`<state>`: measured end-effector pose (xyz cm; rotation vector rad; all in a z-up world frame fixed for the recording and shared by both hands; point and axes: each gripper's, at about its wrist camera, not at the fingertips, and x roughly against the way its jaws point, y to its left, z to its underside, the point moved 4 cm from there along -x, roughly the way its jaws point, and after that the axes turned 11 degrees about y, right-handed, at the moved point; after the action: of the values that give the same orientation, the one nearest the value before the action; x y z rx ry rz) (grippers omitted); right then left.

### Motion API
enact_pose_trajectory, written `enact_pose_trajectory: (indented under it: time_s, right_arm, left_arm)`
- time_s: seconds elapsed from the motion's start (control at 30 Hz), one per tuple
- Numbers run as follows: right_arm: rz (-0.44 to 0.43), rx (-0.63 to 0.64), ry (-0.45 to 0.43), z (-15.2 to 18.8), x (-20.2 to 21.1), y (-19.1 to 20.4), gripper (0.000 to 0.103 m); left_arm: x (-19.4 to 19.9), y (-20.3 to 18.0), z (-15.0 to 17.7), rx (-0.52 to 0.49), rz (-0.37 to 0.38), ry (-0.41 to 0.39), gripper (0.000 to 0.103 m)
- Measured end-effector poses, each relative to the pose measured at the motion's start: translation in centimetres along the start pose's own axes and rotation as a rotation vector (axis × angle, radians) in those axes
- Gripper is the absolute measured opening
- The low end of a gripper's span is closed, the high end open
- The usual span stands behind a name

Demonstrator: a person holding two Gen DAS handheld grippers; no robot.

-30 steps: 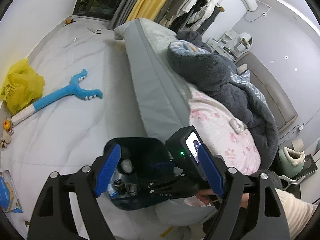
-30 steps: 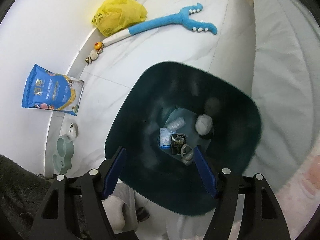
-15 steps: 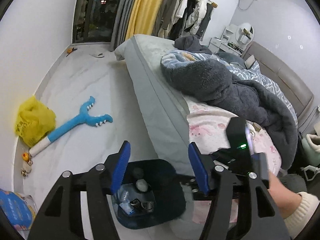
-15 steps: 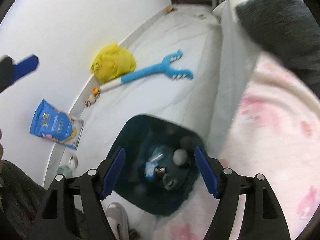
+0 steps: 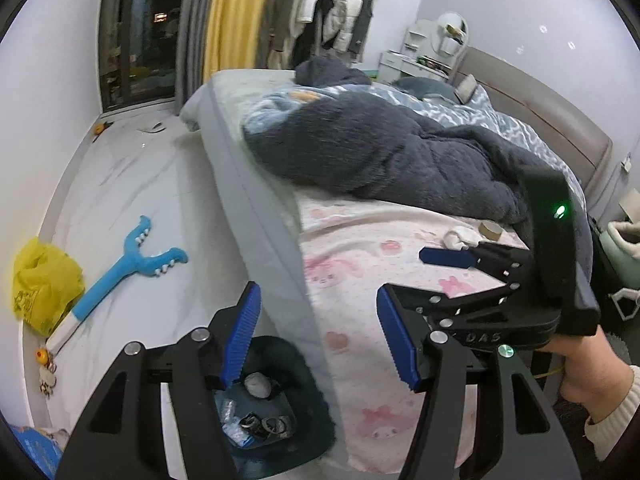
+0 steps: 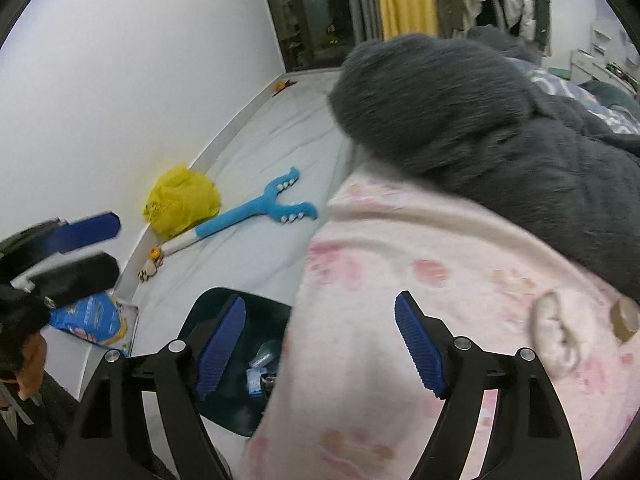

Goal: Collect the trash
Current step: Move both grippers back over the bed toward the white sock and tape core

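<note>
Two grippers were in the air over the edge of the bed (image 5: 256, 184), one in each hand. The left gripper (image 5: 320, 336) had its fingers apart with nothing between them. The fingers of the right gripper (image 6: 320, 352) had just been opening wider, and they also held nothing.

One dark bin (image 5: 304, 396) stood on the floor just beside the bed, with several small pieces of trash inside. On the pink sheet (image 6: 400, 320) lay two more things — one crumpled white tissue (image 6: 554, 332) and one brown tape roll (image 6: 626, 320), near each other, beside the grey blanket (image 5: 380, 148).

The left view showed the bin almost whole; in the right view the sheet hid most of it.

By the wall lay one blue toy (image 5: 132, 264) and one yellow bag (image 5: 44, 288); the blue packet (image 6: 90, 316) showed clearly only in the right view.
</note>
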<state>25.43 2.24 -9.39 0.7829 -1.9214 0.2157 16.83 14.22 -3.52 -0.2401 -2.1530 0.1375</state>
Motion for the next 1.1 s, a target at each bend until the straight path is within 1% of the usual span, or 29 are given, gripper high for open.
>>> enact_pose_trajectory:
  time_s: [0.07,0.23,0.37,0.47,0.67,0.9,1.03,1.1]
  right_arm:
    - [0.012,-0.013,-0.014,0.2,0.6,-1.2,0.082]
    - [0.042,-0.081,-0.050,0.8,2.5,-5.5,0.085]
    - [0.083,-0.115,-0.073,1.9,4.0,-8.1,0.086]
    - [0.098,-0.137,-0.087,2.2,4.7,-9.3,0.089]
    - [0.152,-0.146,-0.108,2.9,6.2,-11.8,0.091]
    - [0.205,-0.182,-0.139,4.0,7.5,-15.4,0.095]
    - [0.213,-0.215,-0.145,4.8,7.8,-17.6,0.095]
    - [0.214,-0.226,-0.149,5.1,8.0,-18.6,0.095]
  left_arm:
    - [-0.7,-1.1,-0.3,-0.013,0.003,0.005,0.063]
    - [-2.4,-3.6,-1.2,-0.031,0.024,0.015,0.063]
    - [-3.6,-5.9,-1.7,-0.066,0.037,0.025,0.069]
    - [-4.6,-7.4,-1.9,-0.084,0.043,0.035,0.074]
    - [-6.4,-10.0,-2.3,-0.107,0.059,0.054,0.080]
    - [-8.2,-12.5,-2.7,-0.131,0.051,0.072,0.081]
    - [-9.2,-13.9,-2.8,-0.139,0.040,0.079,0.082]
    - [-9.8,-14.6,-3.0,-0.138,0.046,0.081,0.084]
